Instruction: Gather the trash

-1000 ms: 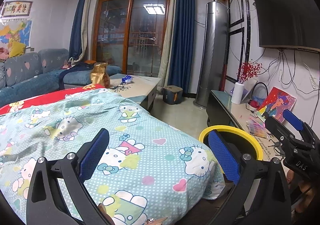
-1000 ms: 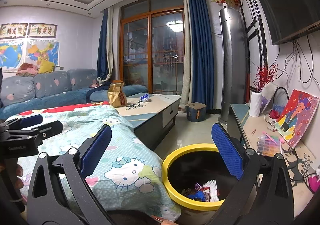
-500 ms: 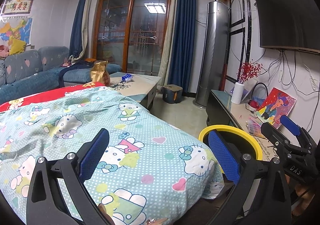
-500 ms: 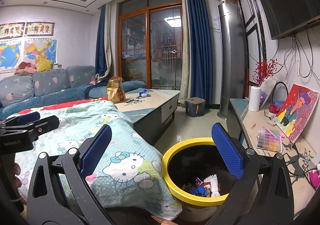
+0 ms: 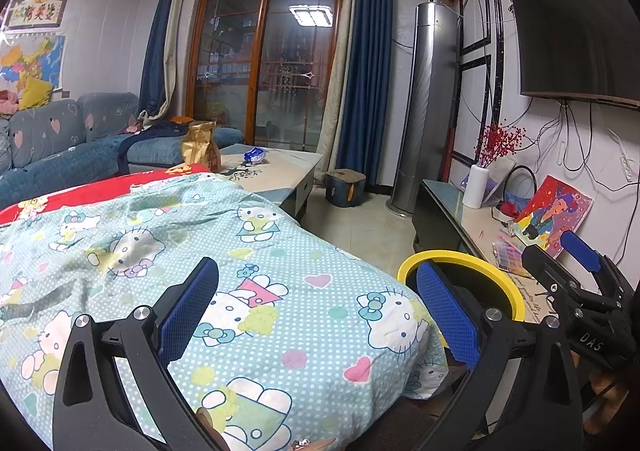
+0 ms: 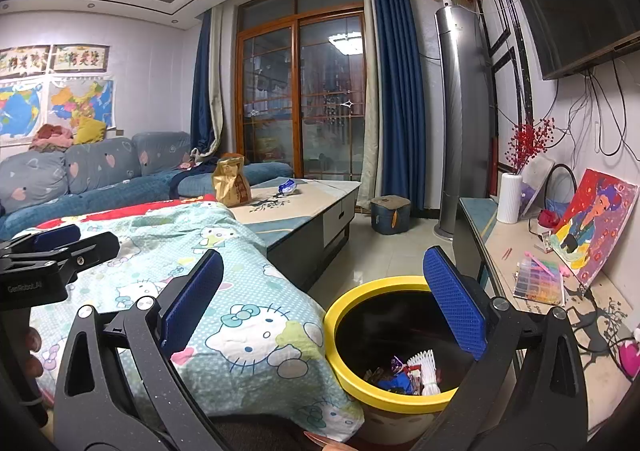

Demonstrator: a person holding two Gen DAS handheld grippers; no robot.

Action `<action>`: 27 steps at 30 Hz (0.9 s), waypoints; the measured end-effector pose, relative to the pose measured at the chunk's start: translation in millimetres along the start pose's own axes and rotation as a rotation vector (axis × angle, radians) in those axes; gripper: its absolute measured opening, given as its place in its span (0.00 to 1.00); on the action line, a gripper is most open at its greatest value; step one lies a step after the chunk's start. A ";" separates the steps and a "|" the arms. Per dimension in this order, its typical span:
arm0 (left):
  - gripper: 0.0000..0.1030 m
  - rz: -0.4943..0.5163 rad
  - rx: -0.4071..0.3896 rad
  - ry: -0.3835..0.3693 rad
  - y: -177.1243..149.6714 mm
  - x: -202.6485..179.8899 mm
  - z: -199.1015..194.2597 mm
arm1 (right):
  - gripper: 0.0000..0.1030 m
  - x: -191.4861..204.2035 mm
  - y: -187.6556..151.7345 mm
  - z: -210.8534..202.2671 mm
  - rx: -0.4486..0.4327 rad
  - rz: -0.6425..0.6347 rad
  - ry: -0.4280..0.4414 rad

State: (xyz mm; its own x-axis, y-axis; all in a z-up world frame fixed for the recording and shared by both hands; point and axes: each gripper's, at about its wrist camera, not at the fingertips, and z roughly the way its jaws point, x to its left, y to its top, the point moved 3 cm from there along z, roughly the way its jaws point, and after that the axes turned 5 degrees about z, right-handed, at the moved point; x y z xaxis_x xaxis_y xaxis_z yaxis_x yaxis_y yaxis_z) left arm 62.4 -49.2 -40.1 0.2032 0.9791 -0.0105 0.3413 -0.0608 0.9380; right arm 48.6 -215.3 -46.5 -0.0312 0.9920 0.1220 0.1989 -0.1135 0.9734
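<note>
One bin (image 6: 340,315), two tongs (both empty), one sofa (image 6: 100,187)

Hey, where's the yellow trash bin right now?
The yellow trash bin stands on the floor in the lower middle of the right wrist view, against the corner of the Hello Kitty blanket, with wrappers inside; it sits below the open right gripper.

Even indoor light, fairly bright; a ceiling lamp's reflection (image 5: 311,15) glares in the dark glass door. Sharp focus, strong fisheye bending, black corners.
</note>
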 end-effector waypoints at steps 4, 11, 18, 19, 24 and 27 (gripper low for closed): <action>0.94 -0.002 0.000 0.000 0.3 0.1 -0.4 | 0.90 -0.1 0.0 0.2 0.002 0.002 -0.003; 0.94 -0.001 0.000 -0.001 0.5 0.6 -0.2 | 0.90 0.7 -0.7 -0.8 0.001 0.006 -0.006; 0.94 -0.002 0.000 -0.001 0.7 0.7 -0.2 | 0.90 -0.1 -1.4 -1.1 0.002 0.009 -0.010; 0.94 -0.002 -0.001 -0.001 0.7 0.6 -0.2 | 0.90 -0.1 -1.5 -1.4 0.002 0.010 -0.011; 0.94 -0.003 0.001 -0.002 0.1 0.1 0.7 | 0.90 -0.5 -1.2 -1.5 0.001 0.011 -0.009; 0.94 -0.004 0.001 -0.002 0.1 0.2 0.7 | 0.90 -0.6 -1.2 -1.2 0.003 0.011 -0.009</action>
State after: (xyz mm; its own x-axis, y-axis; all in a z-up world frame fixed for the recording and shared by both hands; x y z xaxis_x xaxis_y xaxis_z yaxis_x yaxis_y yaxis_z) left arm 63.0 -49.2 -40.3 0.2040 0.9789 -0.0150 0.3434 -0.0572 0.9375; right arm 47.2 -215.8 -47.4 -0.0198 0.9912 0.1306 0.2021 -0.1239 0.9715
